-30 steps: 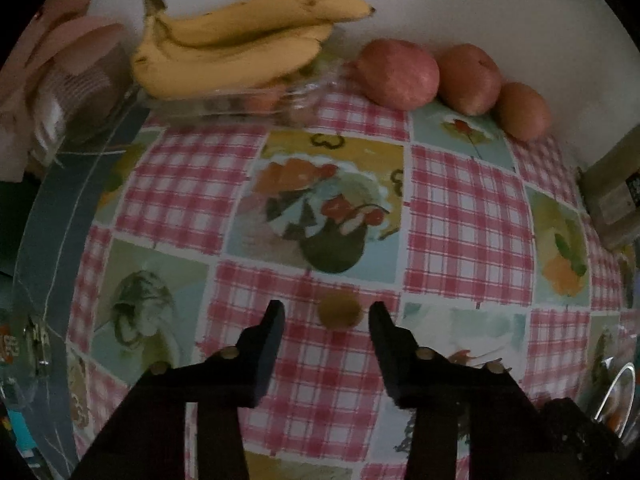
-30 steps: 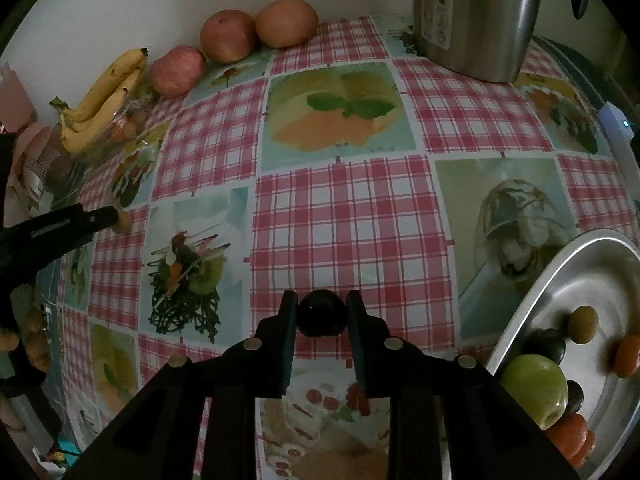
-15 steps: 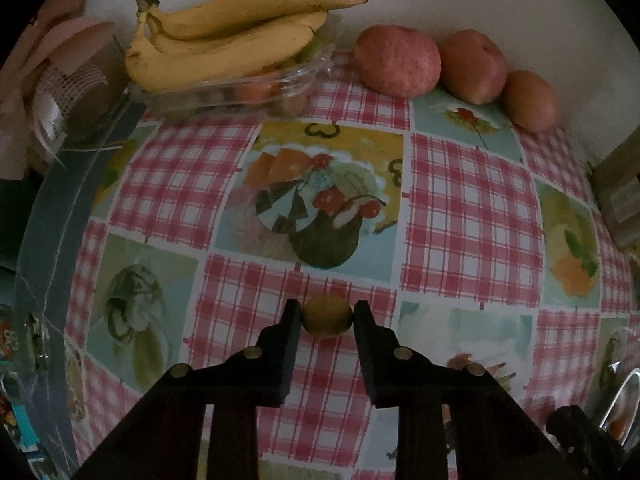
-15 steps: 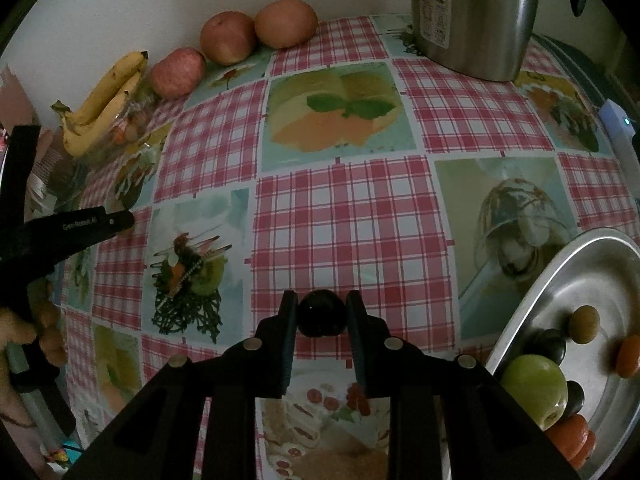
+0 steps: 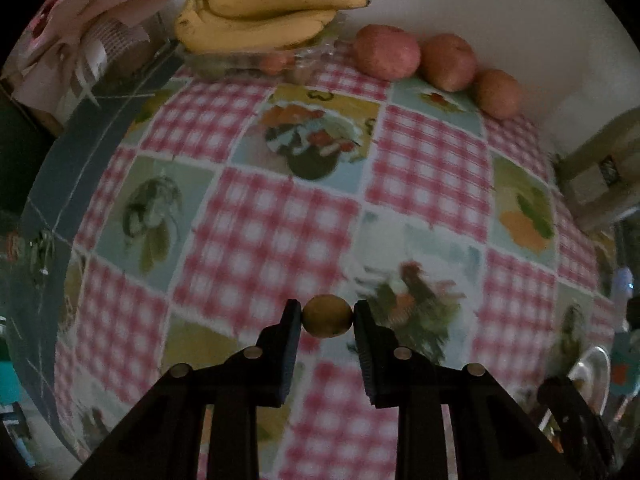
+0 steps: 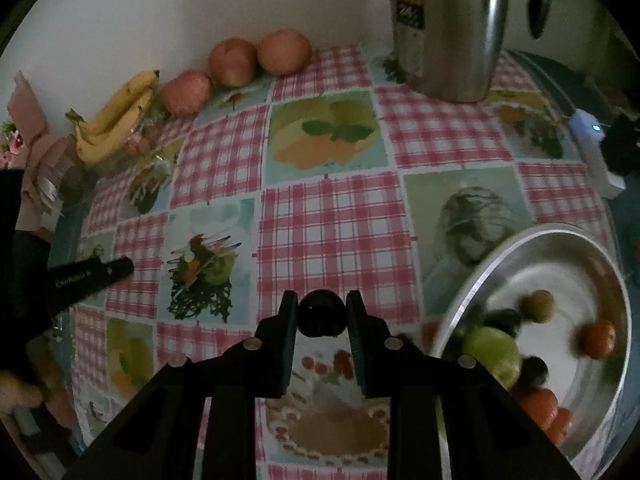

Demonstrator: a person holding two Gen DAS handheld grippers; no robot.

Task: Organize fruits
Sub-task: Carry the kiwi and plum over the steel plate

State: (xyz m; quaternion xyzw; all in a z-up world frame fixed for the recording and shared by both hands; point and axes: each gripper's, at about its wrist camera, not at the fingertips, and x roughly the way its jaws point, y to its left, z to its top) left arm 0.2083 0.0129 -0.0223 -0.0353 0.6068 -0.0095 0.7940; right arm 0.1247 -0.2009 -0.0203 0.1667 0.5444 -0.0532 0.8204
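My left gripper (image 5: 327,316) is shut on a small yellow-green fruit (image 5: 327,317) and holds it above the checked tablecloth. My right gripper (image 6: 322,318) is shut on a small dark round fruit (image 6: 322,314), just left of a metal bowl (image 6: 472,288). The bowl holds a green apple (image 6: 492,354), orange fruits (image 6: 596,338), dark fruits and a brownish one (image 6: 540,304). Bananas (image 5: 260,20) and three red apples (image 5: 388,54) lie along the far wall. The left gripper also shows in the right wrist view (image 6: 116,270) at the left.
A steel kettle (image 6: 448,28) stands at the back right. A clear plastic box (image 5: 240,62) sits under the bananas. A pink paper-wrapped bundle (image 5: 92,36) is at the far left corner. A white device (image 6: 592,148) lies at the right table edge.
My left gripper closed on the yellow-green fruit, lifted it and moved back toward the right. My right gripper moved closer to the metal bowl, still holding the dark fruit.
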